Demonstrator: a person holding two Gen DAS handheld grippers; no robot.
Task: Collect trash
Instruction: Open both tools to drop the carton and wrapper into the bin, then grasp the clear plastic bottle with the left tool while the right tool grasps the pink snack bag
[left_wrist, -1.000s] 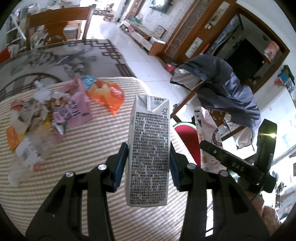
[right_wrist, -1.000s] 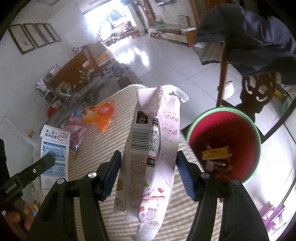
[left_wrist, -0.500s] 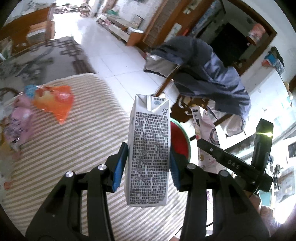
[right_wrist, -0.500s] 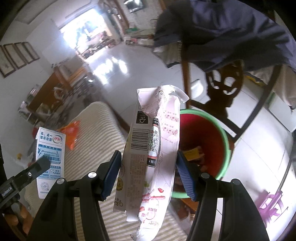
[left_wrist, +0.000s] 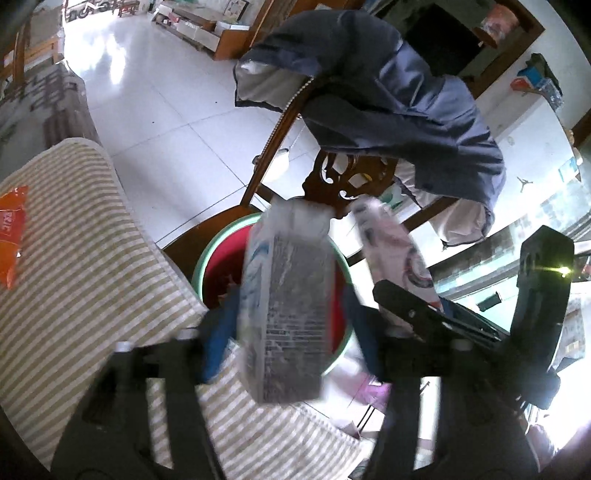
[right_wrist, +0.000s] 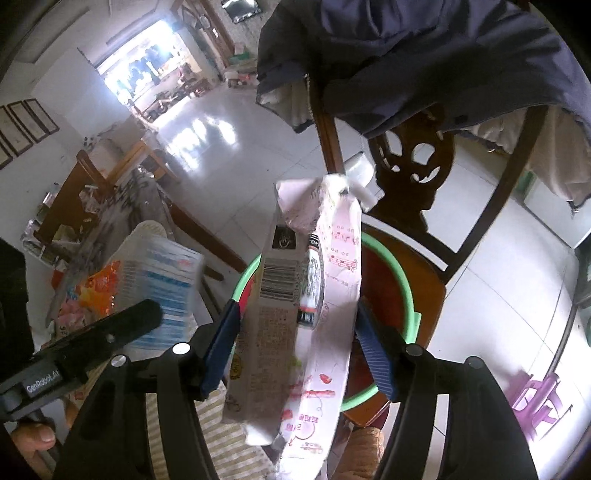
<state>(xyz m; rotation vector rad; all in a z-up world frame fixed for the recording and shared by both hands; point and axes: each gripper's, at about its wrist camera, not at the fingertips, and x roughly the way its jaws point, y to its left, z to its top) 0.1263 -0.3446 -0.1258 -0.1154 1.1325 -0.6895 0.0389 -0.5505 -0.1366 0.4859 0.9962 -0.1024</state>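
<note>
A white milk carton (left_wrist: 288, 306) hangs blurred and tilted between the pads of my left gripper (left_wrist: 290, 325). Its jaws are opening, and a gap shows beside the carton's right face. Below it is a red bin with a green rim (left_wrist: 201, 266). My right gripper (right_wrist: 298, 314) holds a pink snack bag (right_wrist: 332, 280) upright over the same bin (right_wrist: 402, 280). Its jaws are opening too, but the pads still touch the bag's sides. The carton (right_wrist: 162, 273) also shows in the right wrist view, at the left.
The bin stands on the seat of a carved wooden chair (right_wrist: 432, 291) with a navy jacket (left_wrist: 399, 92) over its back. The striped tablecloth (left_wrist: 74, 240) ends just left of the bin. An orange wrapper (left_wrist: 11, 236) lies on it.
Both grippers swung from above the table to over the bin. The left pads have spread, and the carton has tilted and blurred. The bag sits as before between the right pads.
</note>
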